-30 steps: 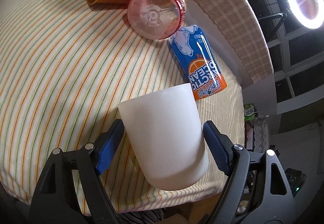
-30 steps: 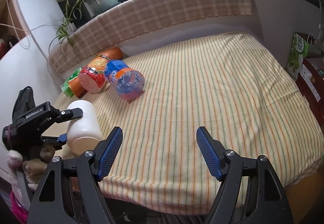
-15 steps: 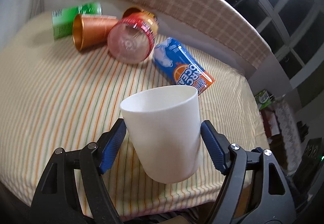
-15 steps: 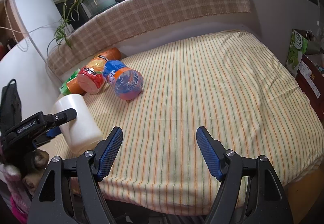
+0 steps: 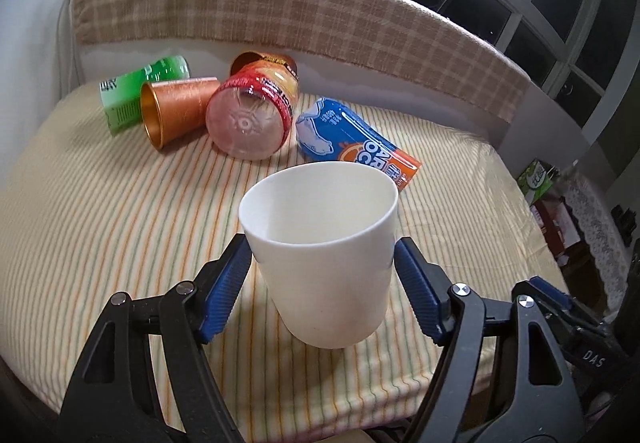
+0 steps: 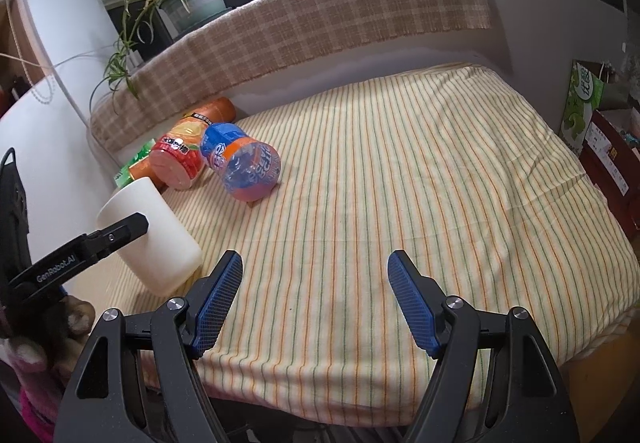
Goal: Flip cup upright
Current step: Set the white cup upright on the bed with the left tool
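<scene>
The white cup [image 5: 324, 255] was clamped mouth-up between the blue pads of the left gripper [image 5: 322, 267] above the striped tablecloth [image 5: 100, 211]. The right gripper [image 6: 314, 295] was held agape, grasping nothing.

"GenRobot.AI" is printed in white along the black arm of the left gripper [image 6: 86, 243]. "DAS" shows on the black device [image 5: 592, 357] at the lower right of the left wrist view. The blue-and-orange bottle [image 5: 356, 145] carries large letters (only partly readable, roughly "OCEAN").
</scene>
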`<state>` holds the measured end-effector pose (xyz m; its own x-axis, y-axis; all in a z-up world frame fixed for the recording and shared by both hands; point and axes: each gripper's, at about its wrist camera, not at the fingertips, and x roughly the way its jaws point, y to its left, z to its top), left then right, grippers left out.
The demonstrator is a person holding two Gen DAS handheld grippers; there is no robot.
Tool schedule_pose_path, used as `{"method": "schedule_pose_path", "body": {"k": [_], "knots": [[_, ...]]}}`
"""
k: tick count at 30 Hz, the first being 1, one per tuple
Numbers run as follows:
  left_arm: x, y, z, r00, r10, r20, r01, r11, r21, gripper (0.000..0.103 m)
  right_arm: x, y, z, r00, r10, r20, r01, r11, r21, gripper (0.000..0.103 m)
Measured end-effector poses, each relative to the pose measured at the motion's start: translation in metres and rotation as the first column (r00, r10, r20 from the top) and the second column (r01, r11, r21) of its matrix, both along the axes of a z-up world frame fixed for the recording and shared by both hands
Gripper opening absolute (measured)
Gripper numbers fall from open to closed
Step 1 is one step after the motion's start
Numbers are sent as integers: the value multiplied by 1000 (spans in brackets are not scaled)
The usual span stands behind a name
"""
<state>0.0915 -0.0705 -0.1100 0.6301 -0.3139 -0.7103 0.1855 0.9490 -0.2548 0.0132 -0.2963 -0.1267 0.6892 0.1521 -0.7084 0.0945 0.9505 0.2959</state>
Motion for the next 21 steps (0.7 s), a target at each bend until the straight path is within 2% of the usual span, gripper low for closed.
{"method": "schedule_pose_path", "body": {"k": [8, 21], "knots": [[7, -11, -3, 994, -23, 111, 9, 992, 125, 76, 1, 0, -2, 1000, -4, -7, 4, 1000, 3, 75], [-6, -21, -7, 985, -93, 144, 70, 985, 159, 75, 2, 3, 1, 1000, -5, 3, 5, 1000, 7, 75]]}}
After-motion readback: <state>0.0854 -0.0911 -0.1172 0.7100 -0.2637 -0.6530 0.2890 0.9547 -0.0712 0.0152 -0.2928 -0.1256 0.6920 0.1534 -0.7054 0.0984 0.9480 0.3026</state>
